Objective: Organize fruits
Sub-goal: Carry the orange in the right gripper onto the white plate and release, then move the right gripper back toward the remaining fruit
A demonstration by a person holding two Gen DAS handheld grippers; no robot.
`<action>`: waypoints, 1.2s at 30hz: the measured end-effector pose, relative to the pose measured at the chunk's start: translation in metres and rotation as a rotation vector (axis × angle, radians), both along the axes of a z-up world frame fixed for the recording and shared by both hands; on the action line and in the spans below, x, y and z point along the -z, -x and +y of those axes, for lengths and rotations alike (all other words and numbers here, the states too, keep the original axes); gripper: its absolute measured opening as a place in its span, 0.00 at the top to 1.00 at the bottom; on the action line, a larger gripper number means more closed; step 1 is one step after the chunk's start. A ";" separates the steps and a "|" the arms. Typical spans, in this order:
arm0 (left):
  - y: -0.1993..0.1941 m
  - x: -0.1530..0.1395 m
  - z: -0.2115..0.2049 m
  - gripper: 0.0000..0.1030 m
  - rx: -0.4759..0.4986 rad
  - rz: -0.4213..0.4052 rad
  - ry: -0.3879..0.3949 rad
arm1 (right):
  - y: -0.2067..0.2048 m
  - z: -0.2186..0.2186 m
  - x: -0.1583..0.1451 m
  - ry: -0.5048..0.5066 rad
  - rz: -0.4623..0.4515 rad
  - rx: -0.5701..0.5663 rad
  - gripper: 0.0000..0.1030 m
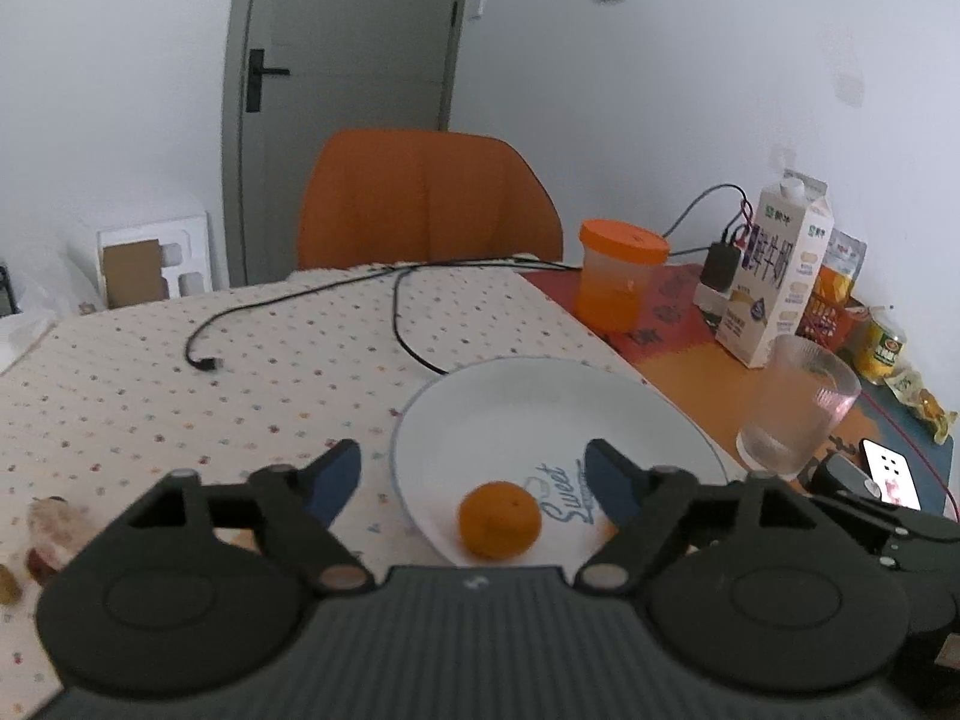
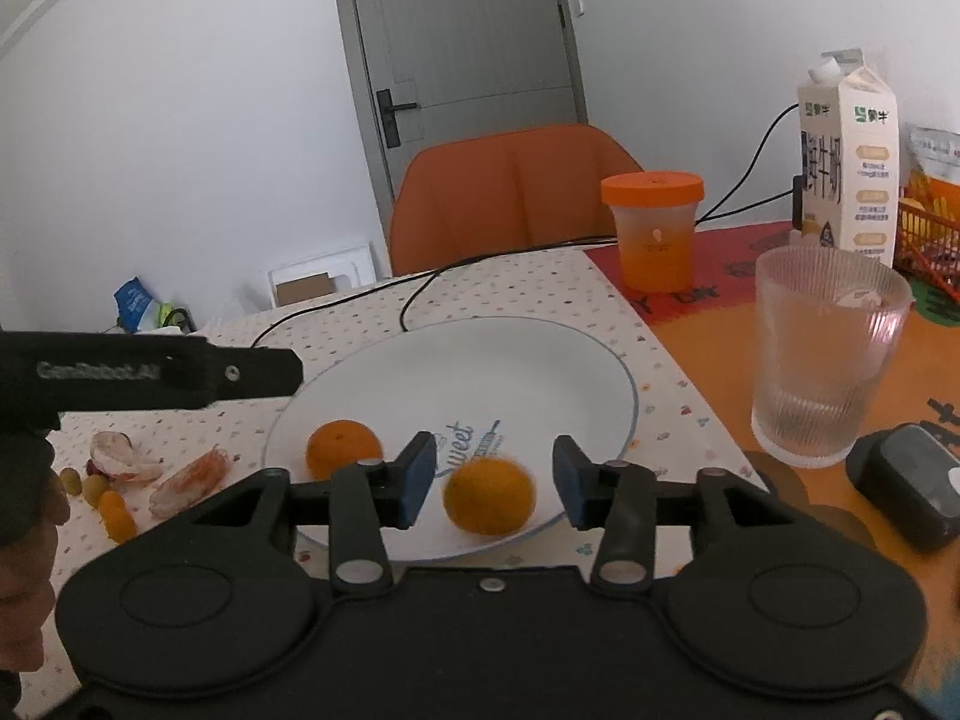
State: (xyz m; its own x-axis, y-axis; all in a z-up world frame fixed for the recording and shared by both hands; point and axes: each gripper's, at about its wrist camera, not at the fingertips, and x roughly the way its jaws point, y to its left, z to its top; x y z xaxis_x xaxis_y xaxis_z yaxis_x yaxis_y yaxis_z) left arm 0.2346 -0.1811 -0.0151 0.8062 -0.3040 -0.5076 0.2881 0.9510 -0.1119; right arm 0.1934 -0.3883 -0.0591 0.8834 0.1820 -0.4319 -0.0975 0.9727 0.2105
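Observation:
A white plate (image 1: 558,396) with blue "Sweet" lettering lies on the dotted tablecloth; it also shows in the right wrist view (image 2: 480,372). One tangerine (image 1: 499,519) sits near its front edge, between the fingers of my open, empty left gripper (image 1: 474,483). In the right wrist view that tangerine (image 2: 343,447) lies at the plate's left. A second, blurred tangerine (image 2: 489,495) lies between the fingers of my open right gripper (image 2: 493,483), apart from both pads. The left gripper's body (image 2: 150,369) reaches in from the left.
Peel scraps, grapes and small orange fruits (image 2: 114,492) lie left of the plate. A ribbed glass (image 2: 825,354), orange-lidded cup (image 2: 654,228), milk carton (image 2: 849,162), black device (image 2: 912,486) and cables (image 1: 414,324) stand right and behind. An orange chair (image 1: 426,204) is beyond the table.

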 end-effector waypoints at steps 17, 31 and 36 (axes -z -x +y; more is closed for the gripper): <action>0.035 -0.020 0.062 0.02 -0.103 -0.073 0.026 | 0.028 0.033 -0.018 0.006 -0.066 -0.046 0.00; 0.056 -0.025 0.114 0.01 -0.208 -0.074 0.003 | 0.034 0.079 -0.024 0.029 -0.065 -0.118 0.00; 0.063 -0.028 0.132 0.01 -0.252 -0.079 -0.012 | 0.035 0.091 -0.026 0.025 -0.066 -0.165 0.00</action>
State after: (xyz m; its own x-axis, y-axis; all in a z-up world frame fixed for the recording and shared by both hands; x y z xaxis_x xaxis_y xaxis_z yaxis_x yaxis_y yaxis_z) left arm 0.1717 -0.0492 0.0128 0.8928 -0.0830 -0.4428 0.0493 0.9950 -0.0869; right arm 0.1585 -0.2971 -0.0334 0.8692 0.3167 -0.3796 -0.2689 0.9472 0.1747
